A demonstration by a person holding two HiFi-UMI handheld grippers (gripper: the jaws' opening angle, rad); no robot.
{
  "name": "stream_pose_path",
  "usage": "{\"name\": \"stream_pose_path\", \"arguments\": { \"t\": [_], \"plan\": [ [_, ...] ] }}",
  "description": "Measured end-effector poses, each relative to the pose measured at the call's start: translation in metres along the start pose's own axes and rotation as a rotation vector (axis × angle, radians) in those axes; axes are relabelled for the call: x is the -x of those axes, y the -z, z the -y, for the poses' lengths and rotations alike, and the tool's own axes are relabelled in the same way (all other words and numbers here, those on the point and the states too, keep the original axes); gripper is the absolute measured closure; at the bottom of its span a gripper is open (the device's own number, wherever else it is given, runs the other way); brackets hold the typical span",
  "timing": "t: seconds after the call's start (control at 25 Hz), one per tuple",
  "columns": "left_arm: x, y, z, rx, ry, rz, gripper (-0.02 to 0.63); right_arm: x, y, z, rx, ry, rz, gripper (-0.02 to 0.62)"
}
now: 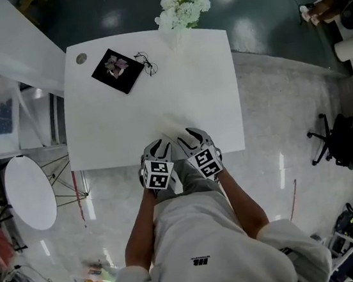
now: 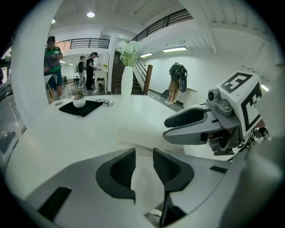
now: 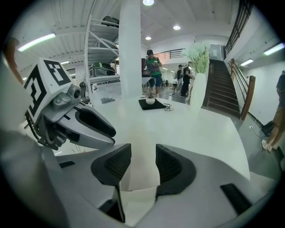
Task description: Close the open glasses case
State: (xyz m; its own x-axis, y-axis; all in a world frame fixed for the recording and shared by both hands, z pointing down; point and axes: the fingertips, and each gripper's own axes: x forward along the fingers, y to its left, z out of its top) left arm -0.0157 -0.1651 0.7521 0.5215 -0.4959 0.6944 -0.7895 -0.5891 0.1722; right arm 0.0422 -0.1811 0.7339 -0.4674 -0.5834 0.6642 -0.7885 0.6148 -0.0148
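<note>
The glasses case (image 1: 171, 127) is white and faint against the white table (image 1: 208, 88), lying near the front edge; in the left gripper view it is a low pale shape (image 2: 147, 133) just beyond my jaws. I cannot tell from these views whether its lid is up or down. My left gripper (image 1: 158, 147) and right gripper (image 1: 190, 135) sit side by side at the table's front edge, tips toward the case. Both stand narrowly open, left (image 2: 144, 165) and right (image 3: 143, 165), with only white surface seen in the gaps.
At the far left of the table lies a black mat (image 1: 117, 70) bearing a small pot, with a pair of glasses (image 1: 146, 62) beside it. A vase of white flowers (image 1: 182, 6) stands at the back edge. A round white side table (image 1: 30, 192) is to the left.
</note>
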Motion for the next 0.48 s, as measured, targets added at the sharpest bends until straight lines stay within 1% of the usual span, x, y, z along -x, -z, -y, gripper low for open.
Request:
{"name": "stream_pose_path", "arguments": {
  "t": [0.28,0.48],
  "plan": [
    [0.049,-0.037,-0.016,-0.075,-0.022,0.133,0.469,0.045,-0.047,-0.011,-0.035,0.106,0.095,0.423],
    [0.097,-0.063,-0.015,-0.139,-0.023,0.230,0.469,0.084,-0.082,-0.023,-0.062,0.181,0.183,0.425]
  ]
}}
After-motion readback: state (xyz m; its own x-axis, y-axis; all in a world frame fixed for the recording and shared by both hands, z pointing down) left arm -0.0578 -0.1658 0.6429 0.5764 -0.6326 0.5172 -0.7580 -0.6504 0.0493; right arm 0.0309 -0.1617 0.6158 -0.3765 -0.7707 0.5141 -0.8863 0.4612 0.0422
